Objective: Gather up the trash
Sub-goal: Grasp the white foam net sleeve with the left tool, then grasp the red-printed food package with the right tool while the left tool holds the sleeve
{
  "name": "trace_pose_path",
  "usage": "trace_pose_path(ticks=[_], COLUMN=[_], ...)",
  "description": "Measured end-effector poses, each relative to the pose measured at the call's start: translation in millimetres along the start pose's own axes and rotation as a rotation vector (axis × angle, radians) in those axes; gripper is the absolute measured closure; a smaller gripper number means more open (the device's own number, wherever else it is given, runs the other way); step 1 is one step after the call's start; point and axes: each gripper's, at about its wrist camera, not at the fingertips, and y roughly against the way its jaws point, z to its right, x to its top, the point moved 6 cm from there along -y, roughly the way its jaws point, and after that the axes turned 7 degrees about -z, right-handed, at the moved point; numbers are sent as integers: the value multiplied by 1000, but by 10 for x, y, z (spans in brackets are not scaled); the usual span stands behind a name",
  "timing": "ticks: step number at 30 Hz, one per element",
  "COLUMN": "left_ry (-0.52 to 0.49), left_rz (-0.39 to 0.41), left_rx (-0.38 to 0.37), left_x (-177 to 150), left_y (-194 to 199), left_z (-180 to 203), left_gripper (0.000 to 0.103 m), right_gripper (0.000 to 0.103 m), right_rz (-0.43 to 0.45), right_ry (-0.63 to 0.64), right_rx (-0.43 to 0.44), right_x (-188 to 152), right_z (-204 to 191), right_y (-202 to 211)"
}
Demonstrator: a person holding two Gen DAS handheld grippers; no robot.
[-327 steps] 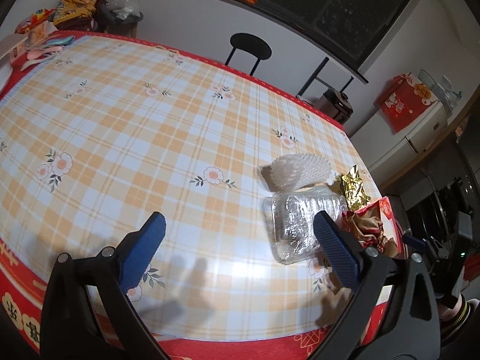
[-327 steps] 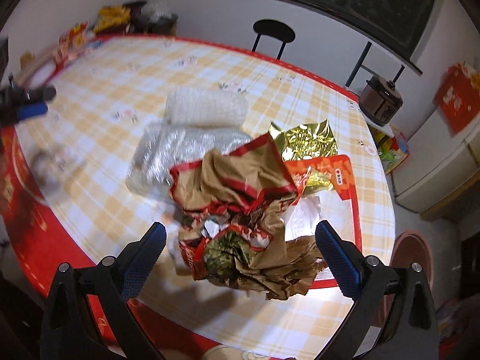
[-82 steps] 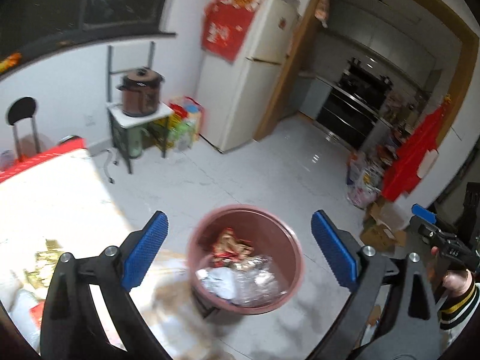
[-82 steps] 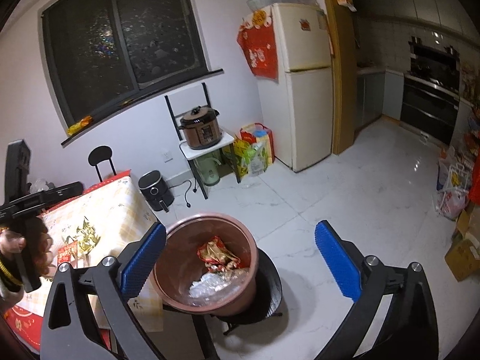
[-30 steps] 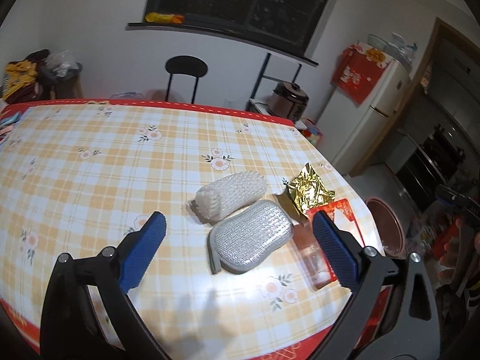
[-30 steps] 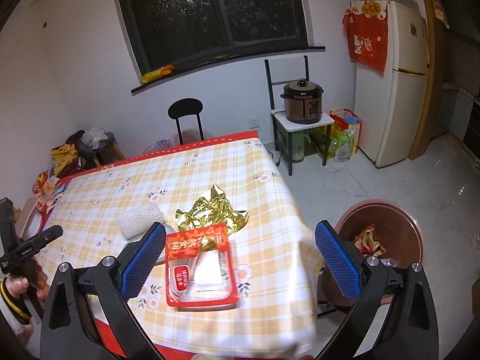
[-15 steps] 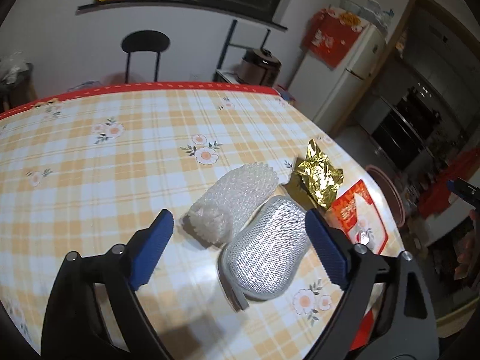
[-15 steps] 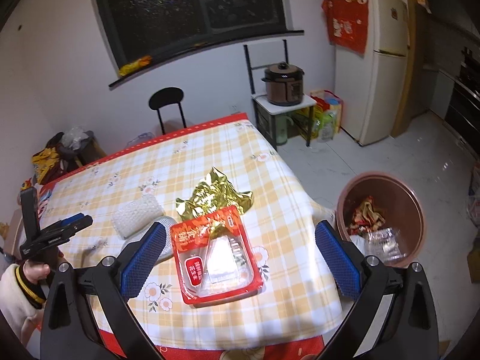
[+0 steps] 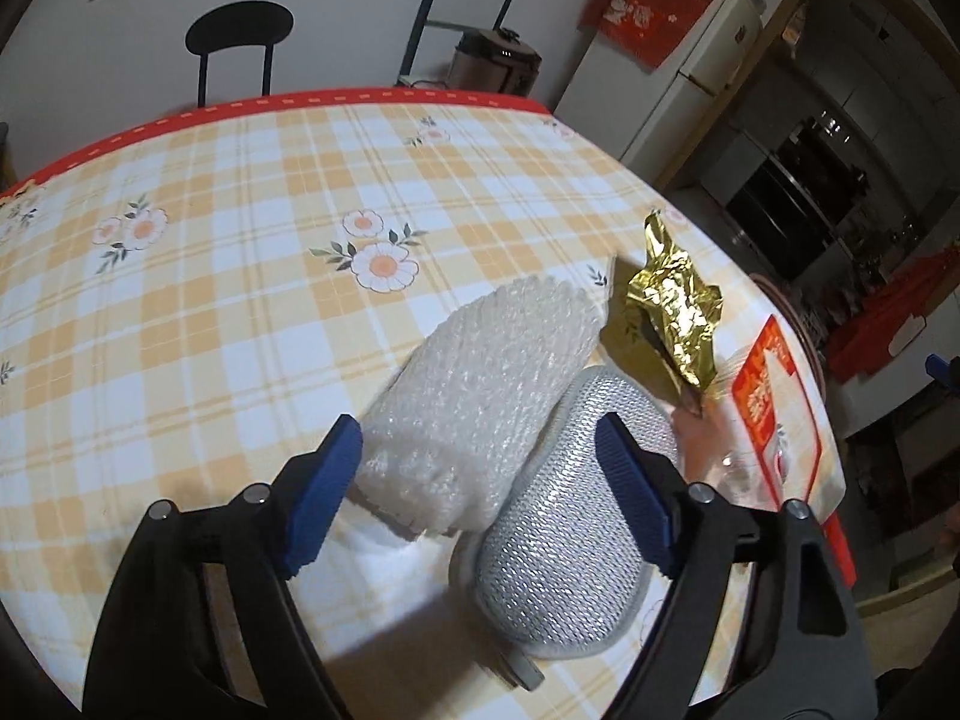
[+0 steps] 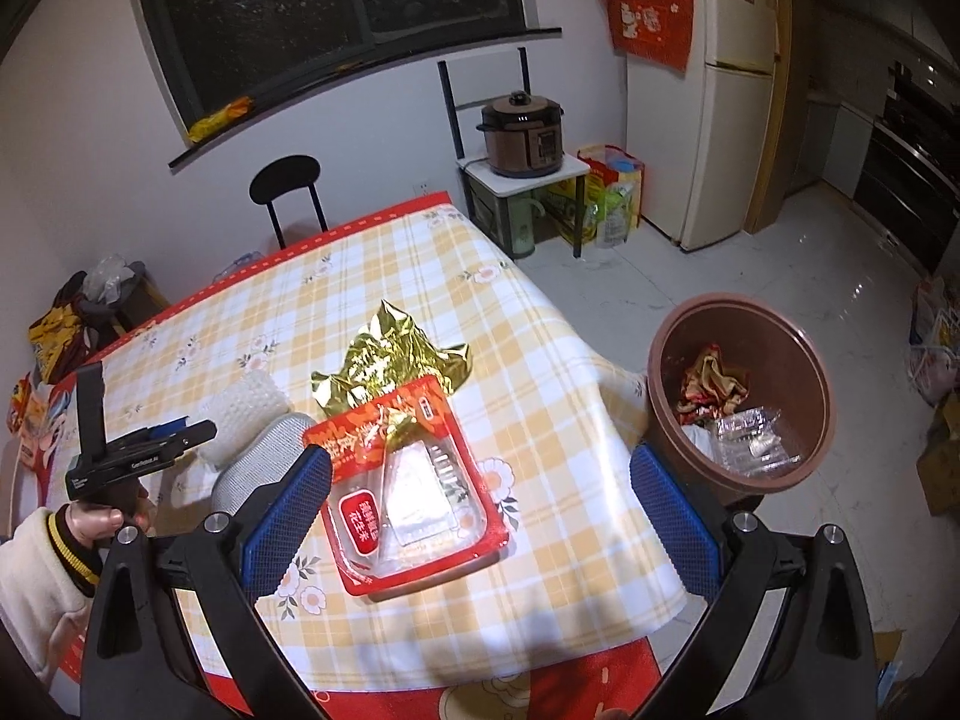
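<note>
Nearest: my left gripper (image 9: 480, 468), jaws spread and empty, straddling the bubble-wrap roll (image 9: 486, 384) beside the silver mesh pad (image 9: 570, 534). My right gripper (image 10: 480, 516), likewise agape, above the red tray (image 10: 408, 480). Beyond: gold foil (image 10: 390, 354). Four pieces outstanding. Bin (image 10: 666, 384) on the floor, part-filled; I judge the job roughly half done.

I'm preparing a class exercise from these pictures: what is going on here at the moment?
A person is clearing trash from a checked table. The open left gripper is lowered around a white bubble-wrap roll, beside a silver mesh pad. The open right gripper hovers above a red-rimmed plastic tray and gold foil. The brown bin holds some wrappers.
</note>
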Motion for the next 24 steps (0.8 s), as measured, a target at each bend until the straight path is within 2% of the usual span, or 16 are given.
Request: trace_pose_path(ticks=[2,5,8,14,22,24], left_ry=[7,20,25,44,145,166], left_rz=[-13,-17,-2,60,159,171], left_rx=[-7,-8,-19,-23,-31,-30], left_x=[7,7,-6,-31,-149,-200], left_y=[-50,-78,-27,200,648,726], left_z=[-19,-65,-70,-111,-201,-212], left_gripper=[41,58,70,74,74,74], right_gripper=[5,5,5,5,5,10], right_rz=[-7,-20,-31,-63,-101,-118], right_ry=[-2,-3,10,32,54,66], right_rx=[-2,0,2,9,36,47], right_x=[-7,-8,-7,-16,-64,-85], right_z=[-2,-17,-48,-83,-46,-54], right_y=[-35,-106,-189,-390,-710,-806])
